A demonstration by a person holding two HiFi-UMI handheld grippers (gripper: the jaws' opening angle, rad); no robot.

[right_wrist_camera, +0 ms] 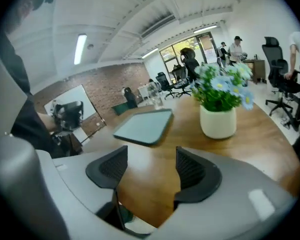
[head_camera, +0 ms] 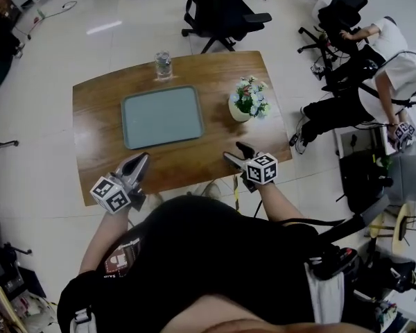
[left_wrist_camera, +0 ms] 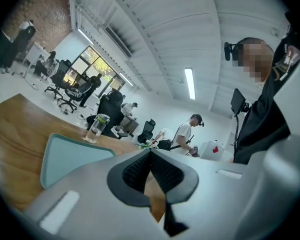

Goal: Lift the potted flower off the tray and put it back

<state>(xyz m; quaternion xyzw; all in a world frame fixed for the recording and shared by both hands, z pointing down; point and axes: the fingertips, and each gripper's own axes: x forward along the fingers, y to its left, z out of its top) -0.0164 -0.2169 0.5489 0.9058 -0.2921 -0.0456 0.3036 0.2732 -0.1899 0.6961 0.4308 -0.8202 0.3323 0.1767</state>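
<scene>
Weight looks modest: the potted flower (head_camera: 249,100) is a small cream pot with a tuft of blue and white blooms. It stands upright on the wooden table (head_camera: 194,161), right of centre in the head view, just beside the right edge of the tray (head_camera: 159,116) and not on it. The pot wall looks smooth and rigid, perhaps glazed ceramic, though the pictures are too soft to be sure. I'd expect it to be slippery and able to chip if set down hard. The blooms are soft and would crush or pull loose. The best hold is probably across the pot's body, below the rim, kept upright.

The right gripper (right_wrist_camera: 151,164), at lower centre, has its jaws moderately apart with only table between them. The left gripper (left_wrist_camera: 150,156), at lower left, has its pads closed together on nothing.
</scene>
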